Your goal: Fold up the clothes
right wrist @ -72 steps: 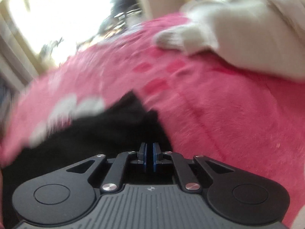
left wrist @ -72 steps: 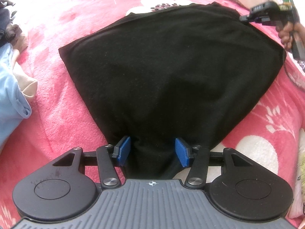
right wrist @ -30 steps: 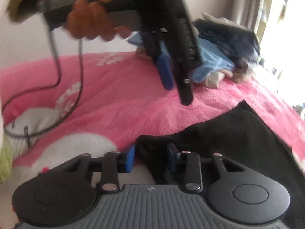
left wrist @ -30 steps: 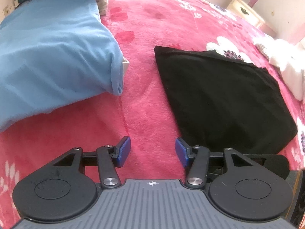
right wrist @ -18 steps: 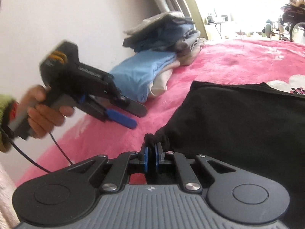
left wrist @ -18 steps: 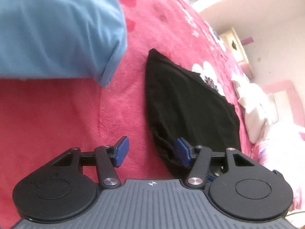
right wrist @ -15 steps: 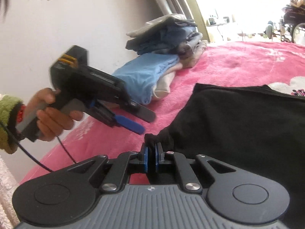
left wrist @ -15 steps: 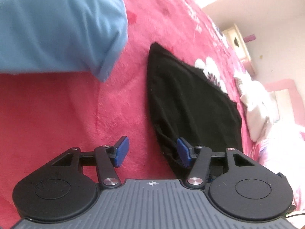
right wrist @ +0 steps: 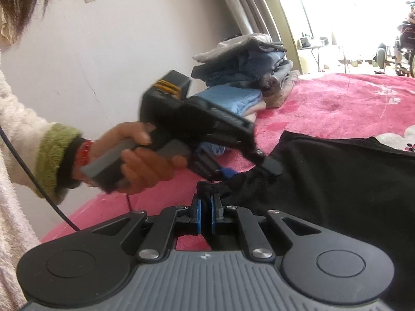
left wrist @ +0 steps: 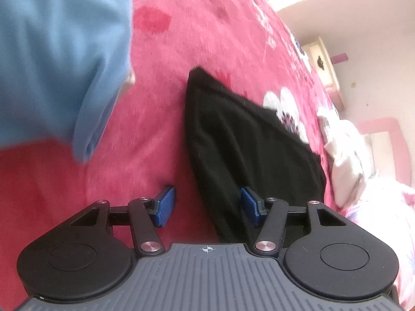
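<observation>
Pink bedspread (left wrist: 160,98) bears black garment (left wrist: 241,140), corner clenched by right hand-held gripper (right wrist: 205,213), left hand-held gripper (left wrist: 207,206) spread astride its edge.

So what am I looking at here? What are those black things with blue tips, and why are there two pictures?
There is no robot: a person holds a hand-held gripper in each hand, each with its own camera looking along its two blue-padded fingers. One picture is from the left gripper, open at the edge of a black garment lying on the pink blanket. The other is from the right gripper, shut on a bunched corner of that garment. In it you also see the person's left hand holding the other gripper. A folded blue garment lies nearby, and a stack of folded clothes sits by the wall.
</observation>
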Available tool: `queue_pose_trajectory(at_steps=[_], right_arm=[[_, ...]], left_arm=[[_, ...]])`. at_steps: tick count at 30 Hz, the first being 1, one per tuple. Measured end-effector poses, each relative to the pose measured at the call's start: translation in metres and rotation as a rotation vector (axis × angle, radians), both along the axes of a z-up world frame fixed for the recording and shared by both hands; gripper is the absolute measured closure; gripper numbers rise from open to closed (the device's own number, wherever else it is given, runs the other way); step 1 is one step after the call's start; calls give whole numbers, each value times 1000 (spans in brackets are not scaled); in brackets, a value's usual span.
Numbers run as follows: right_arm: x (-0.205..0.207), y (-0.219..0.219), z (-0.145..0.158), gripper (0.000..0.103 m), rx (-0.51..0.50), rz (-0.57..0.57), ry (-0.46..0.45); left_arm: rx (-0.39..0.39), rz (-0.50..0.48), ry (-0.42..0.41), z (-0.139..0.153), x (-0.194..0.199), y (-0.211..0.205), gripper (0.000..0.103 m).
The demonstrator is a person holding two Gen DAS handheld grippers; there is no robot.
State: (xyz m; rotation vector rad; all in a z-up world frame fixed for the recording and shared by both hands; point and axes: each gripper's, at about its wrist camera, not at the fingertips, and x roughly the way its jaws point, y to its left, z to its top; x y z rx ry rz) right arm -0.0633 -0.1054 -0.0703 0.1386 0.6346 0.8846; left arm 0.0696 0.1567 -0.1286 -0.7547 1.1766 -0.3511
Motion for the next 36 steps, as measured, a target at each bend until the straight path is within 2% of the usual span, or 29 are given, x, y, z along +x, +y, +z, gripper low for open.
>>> queue_pose_trajectory(at_steps=[3, 10, 14, 17, 20, 23, 28, 36], right_arm=[[-2, -2, 3, 95, 9, 6, -7], [-6, -7, 9, 95, 31, 12, -22], [-14, -8, 15, 95, 38, -14, -33], [-24, -9, 24, 95, 42, -45, -44], [-33, -14, 33, 95, 48, -85, -60], [-36, -38, 39, 95, 71, -138, -53], [-46, -81, 48, 95, 77, -239, -66], [-72, -165, 55, 95, 123, -484, -18]], left_arm=[[-6, 20, -4, -3, 12, -2, 51], [5, 133, -14, -4, 33, -3, 64], [48, 174, -23, 2, 41, -12, 88], [78, 173, -48, 14, 45, -24, 96], [117, 116, -123, 38, 51, -47, 97], [154, 39, -185, 62, 57, -81, 98], [212, -105, -242, 87, 66, -153, 98], [296, -343, -323, 115, 82, -273, 98]])
